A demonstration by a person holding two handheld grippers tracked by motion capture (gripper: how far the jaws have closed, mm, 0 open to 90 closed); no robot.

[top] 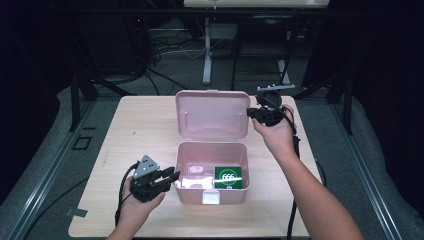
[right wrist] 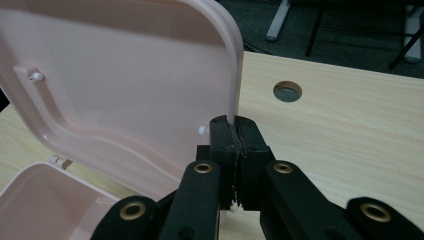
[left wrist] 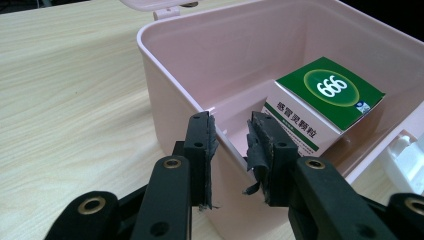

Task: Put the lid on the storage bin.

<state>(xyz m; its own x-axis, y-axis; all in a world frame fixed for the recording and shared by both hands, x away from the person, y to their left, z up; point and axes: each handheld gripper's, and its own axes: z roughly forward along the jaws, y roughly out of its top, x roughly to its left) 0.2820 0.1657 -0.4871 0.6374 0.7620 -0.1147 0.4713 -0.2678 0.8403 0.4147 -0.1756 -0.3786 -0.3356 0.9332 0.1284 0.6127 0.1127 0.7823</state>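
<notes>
"666" on green box

1. The high view looks forward and down from the person's side onto the table, far enough back to take in the floor beyond at 12 o'clock
2. The left gripper view sits close, looking along its jaws into the pink box from the box's 8 o'clock corner
3. The right gripper view sits close at the edge of the lid, facing across it from the 3 o'clock side
4. All three views share the box and lid
</notes>
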